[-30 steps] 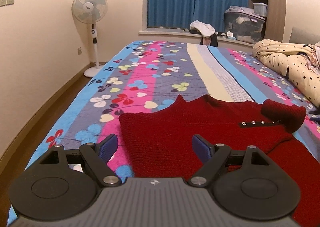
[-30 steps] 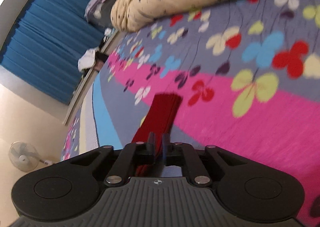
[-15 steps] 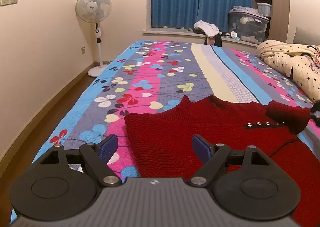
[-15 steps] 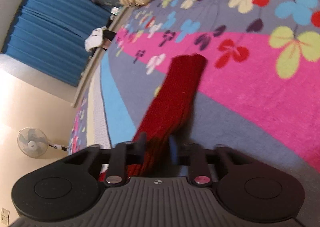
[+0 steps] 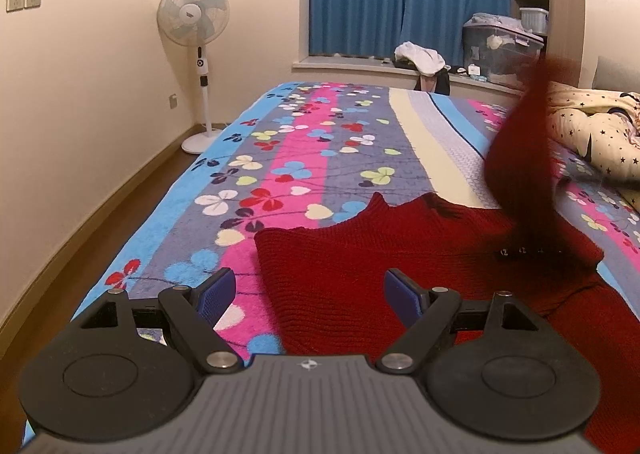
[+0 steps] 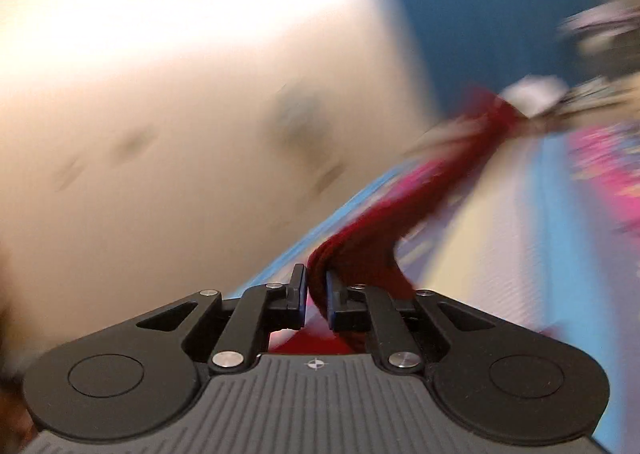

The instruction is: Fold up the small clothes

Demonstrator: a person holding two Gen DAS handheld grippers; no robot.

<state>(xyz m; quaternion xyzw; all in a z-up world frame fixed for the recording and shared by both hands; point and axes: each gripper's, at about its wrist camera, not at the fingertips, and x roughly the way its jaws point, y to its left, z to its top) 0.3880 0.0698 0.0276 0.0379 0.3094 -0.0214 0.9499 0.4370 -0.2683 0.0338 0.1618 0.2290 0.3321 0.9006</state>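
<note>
- Right now the dark red knitted sweater [image 5: 360, 274] lies flat on the bed with the flower-print striped cover [image 5: 304, 157], its body directly ahead of and partly between the left jaws.
- Left gripper [image 5: 308, 294]: jaws wide apart, nothing pinched; blue pads [image 5: 216, 294] hover just above the knit and the bed cover, touching neither as far as I can tell.
- Right gripper [image 6: 316, 294]: jaws have just been closing a little then easing, and are clamped on the sweater's sleeve [image 6: 400, 221], which bunches between the pads and trails away ahead of the jaws.
- In the left view that sleeve [image 5: 520, 157] stands lifted above the sweater's far right side, blurred; the right view is smeared too, so the exact bite depth is unclear.
- Step, as I judge: sleeve being swung over the body to fold it in; fold not yet laid.
- Risk: the grip looks like a thin bite on thick, stretchy knit, so a fast swing could pull it out of the jaws and drop the sleeve short.
- Risk: nothing pins the body, left jaws idle, so sleeve tension may drag or wrinkle the whole sweater sideways.
- Risk: a twisted sleeve could land crooked across the small button strip [image 5: 520, 252], leaving a lumpy fold.
- The cream star-print quilt [image 5: 592, 141] is off right of the jaws, near enough to snag a wide arc.
</note>
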